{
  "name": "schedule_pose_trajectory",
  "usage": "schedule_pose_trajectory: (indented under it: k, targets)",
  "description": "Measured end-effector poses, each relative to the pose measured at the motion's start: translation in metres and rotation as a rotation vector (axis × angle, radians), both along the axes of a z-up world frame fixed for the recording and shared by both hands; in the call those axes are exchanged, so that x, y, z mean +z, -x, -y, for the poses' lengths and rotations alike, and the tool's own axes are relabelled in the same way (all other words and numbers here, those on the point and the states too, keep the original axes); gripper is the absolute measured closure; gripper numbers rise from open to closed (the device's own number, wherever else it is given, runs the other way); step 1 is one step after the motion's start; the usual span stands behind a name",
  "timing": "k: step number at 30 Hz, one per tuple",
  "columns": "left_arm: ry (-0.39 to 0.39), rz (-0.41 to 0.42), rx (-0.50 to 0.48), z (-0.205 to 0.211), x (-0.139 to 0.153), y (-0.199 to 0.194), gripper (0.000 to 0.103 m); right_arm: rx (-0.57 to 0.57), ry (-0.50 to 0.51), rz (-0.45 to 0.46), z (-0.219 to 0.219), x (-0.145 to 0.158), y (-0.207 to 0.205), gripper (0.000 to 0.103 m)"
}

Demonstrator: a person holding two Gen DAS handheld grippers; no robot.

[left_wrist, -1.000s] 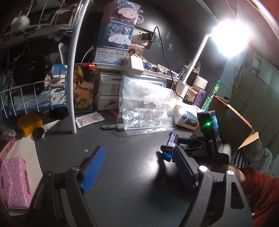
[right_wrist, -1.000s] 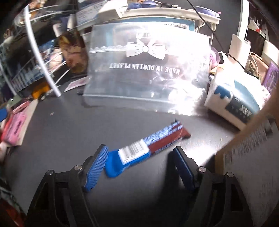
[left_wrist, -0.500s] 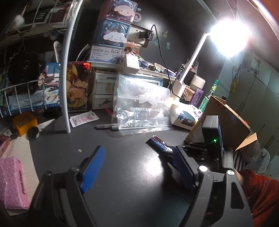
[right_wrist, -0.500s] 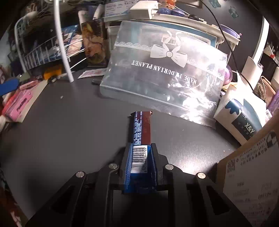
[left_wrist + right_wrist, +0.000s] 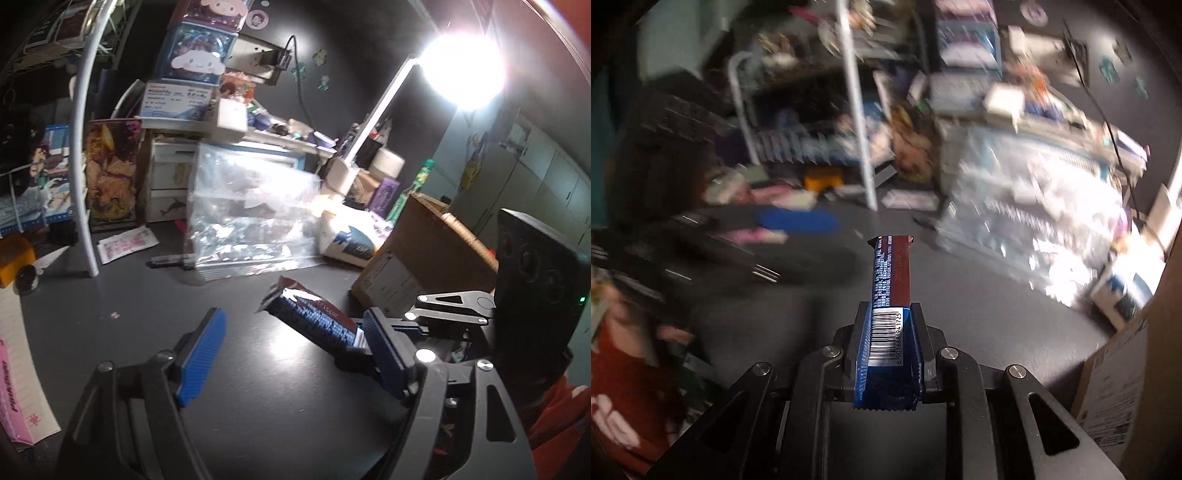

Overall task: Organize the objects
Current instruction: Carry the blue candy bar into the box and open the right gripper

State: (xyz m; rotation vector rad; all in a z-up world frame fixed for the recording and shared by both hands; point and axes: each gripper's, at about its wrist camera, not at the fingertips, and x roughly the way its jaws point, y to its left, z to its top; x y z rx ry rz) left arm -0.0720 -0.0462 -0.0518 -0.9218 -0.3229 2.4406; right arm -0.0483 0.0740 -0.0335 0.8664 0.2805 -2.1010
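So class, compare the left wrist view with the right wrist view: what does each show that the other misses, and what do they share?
Only the left wrist view shows the glaring white desk lamp and the left gripper with its jaws apart and nothing between them, having just been closing. Only the right wrist view shows the white barcode label on the bar and the right gripper clamped on it. Both show the long red-and-blue wrapped snack bar, the clear plastic zip bag and the brown cardboard box.

Snack bar (image 5: 891, 280) in sealed blue-and-maroon wrapper, barcode label facing up, clamped at its blue end, maroon end raised above the desk (image 5: 979, 295)
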Motion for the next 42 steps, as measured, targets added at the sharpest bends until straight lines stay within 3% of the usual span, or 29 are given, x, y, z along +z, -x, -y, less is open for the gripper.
schedule_pose_trajectory:
  k: [6, 13, 23, 31, 33, 37, 39, 42]
  targets:
    - [-0.135, -0.046, -0.091, -0.012, 0.035, 0.002, 0.06, 0.046, 0.04, -0.072, -0.012, 0.051, -0.02, 0.089]
    - [-0.124, -0.078, -0.173, -0.056, 0.077, 0.016, 0.072, 0.007, 0.061, -0.125, -0.045, 0.092, -0.017, 0.089]
    - [-0.057, -0.064, -0.296, -0.15, 0.104, 0.052, 0.073, -0.119, 0.079, -0.13, -0.123, 0.117, 0.008, 0.089]
    - [0.027, 0.028, -0.359, -0.208, 0.092, 0.076, 0.073, -0.203, 0.068, -0.055, -0.181, 0.109, 0.029, 0.089]
    - [0.058, 0.042, -0.357, -0.219, 0.088, 0.079, 0.068, -0.212, 0.057, -0.029, -0.186, 0.103, 0.032, 0.088]
    - [0.096, 0.023, -0.347, -0.225, 0.088, 0.075, 0.032, -0.227, 0.02, -0.01, -0.191, 0.092, 0.038, 0.081]
    - [0.107, 0.007, -0.345, -0.224, 0.09, 0.071, 0.025, -0.231, 0.004, -0.011, -0.191, 0.089, 0.04, 0.067]
    - [0.131, -0.023, -0.324, -0.221, 0.094, 0.064, 0.021, -0.227, -0.002, -0.01, -0.191, 0.088, 0.041, 0.066]
